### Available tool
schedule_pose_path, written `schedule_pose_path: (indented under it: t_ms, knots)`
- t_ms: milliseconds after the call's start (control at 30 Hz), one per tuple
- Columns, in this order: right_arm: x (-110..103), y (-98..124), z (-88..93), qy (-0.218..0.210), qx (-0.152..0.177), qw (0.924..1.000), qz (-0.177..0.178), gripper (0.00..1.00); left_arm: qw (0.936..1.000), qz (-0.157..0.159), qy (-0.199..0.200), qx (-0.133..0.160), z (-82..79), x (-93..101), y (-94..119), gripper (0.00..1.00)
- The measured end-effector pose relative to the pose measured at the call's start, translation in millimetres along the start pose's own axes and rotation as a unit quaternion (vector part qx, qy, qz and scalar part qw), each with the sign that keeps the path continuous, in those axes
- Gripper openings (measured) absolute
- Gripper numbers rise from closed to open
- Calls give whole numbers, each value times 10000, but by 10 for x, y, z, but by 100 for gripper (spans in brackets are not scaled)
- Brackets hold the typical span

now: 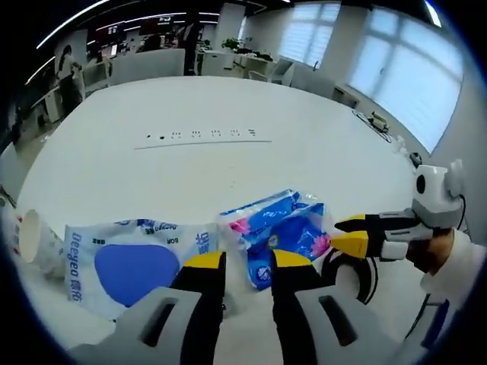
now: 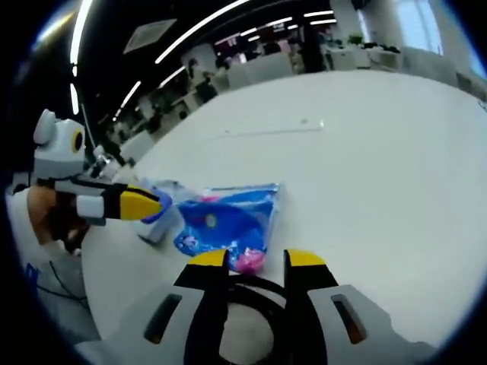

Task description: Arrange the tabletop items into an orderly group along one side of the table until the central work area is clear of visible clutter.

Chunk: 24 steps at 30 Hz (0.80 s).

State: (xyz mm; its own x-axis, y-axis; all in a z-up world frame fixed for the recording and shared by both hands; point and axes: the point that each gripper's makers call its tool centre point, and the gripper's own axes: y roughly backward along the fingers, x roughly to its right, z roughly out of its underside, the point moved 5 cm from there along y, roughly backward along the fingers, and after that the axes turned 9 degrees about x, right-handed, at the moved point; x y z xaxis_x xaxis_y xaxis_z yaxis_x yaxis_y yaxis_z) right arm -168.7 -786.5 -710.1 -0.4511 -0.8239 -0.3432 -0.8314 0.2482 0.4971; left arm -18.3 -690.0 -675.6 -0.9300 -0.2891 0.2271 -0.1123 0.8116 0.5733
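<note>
blue tissue pack (image 2: pixel 227 223) just beyond right gripper (image 2: pixel 257 259) fingers

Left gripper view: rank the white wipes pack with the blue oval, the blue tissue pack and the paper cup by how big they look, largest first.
1. White wipes pack, the broadest.
2. Blue tissue pack, clearly smaller.
3. Paper cup, smallest, though it lies at the view's edge where the fisheye squeezes it, so its rank is less sure.
</note>
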Motion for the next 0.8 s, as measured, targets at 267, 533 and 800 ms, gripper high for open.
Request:
schedule_pose_path:
  t_ms: [267, 533, 800]
  knots:
    - [-130, 262, -75, 104, 201, 9997, -66, 37, 9987, 227, 135, 443, -83, 7, 324, 54]
    - [-215, 392, -34, 231, 150, 9996, -88, 40, 9979, 256, 308, 516, -39, -95, 566, 82]
    - [-288, 444, 10, 247, 75, 9997, -6, 40, 9981, 266, 243, 501, -36, -142, 704, 81]
